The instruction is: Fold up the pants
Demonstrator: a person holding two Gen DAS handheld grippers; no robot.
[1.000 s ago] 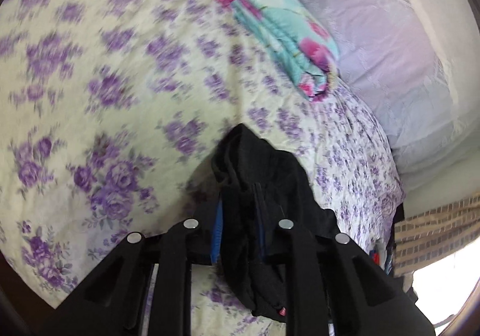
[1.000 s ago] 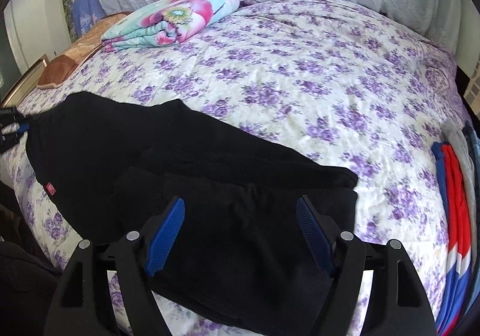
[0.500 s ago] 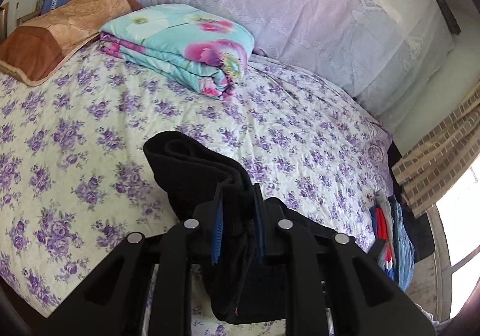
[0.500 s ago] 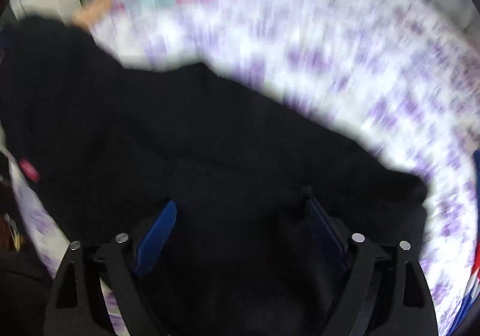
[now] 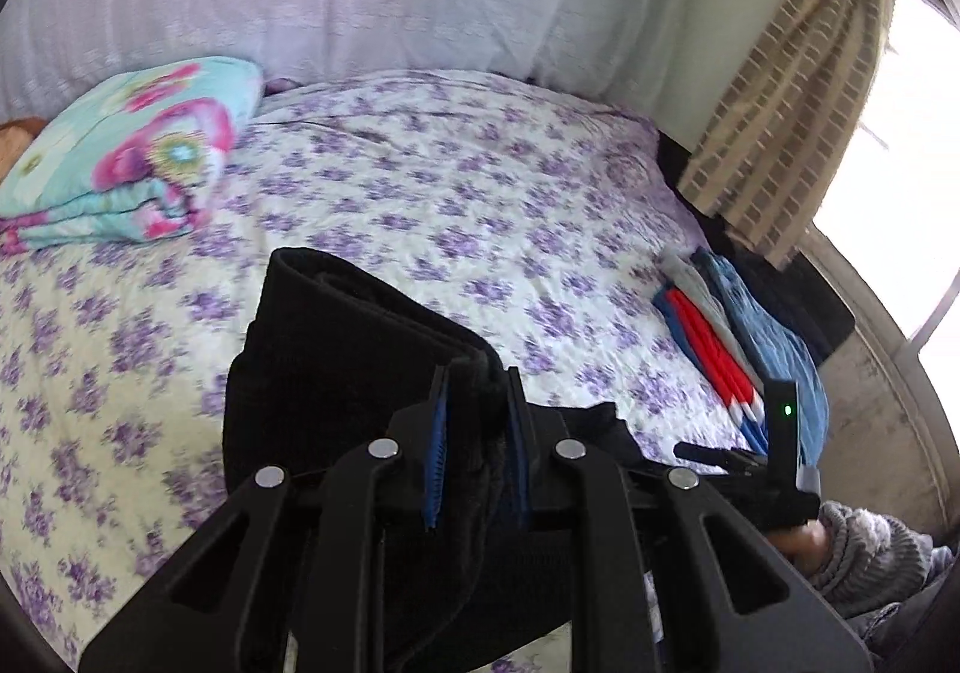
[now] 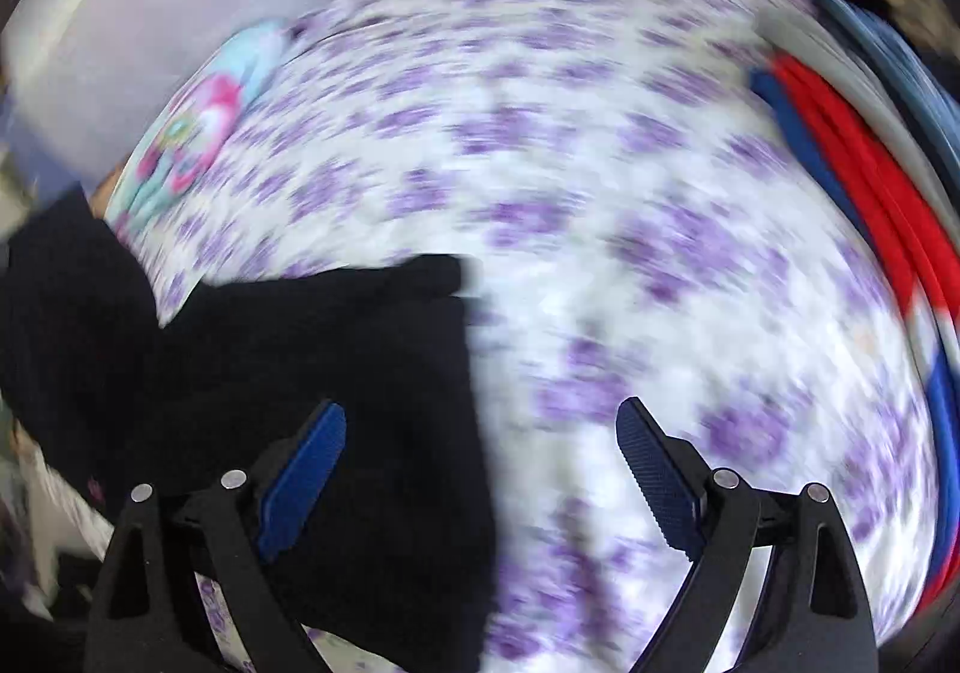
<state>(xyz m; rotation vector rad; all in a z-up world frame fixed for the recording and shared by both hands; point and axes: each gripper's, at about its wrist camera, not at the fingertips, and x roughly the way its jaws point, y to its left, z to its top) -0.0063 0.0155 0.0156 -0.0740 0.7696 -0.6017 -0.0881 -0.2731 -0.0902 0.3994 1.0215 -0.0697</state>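
Left wrist view: the left gripper [image 5: 474, 433], jaws pinching a thick stacked fold of the black pants [image 5: 354, 349], holds the bundle above the floral bedsheet [image 5: 456, 205]; a folded floral blanket [image 5: 126, 156] lies at the far left, folded clothes [image 5: 720, 337] at the bed's right edge.

Right wrist view, motion-blurred: the right gripper [image 6: 480, 469], jaws spread and holding nothing, hangs over the pants [image 6: 336, 373] at lower left. The soft, limp cloth likely sags unless gripped across all layers near the folded edge.
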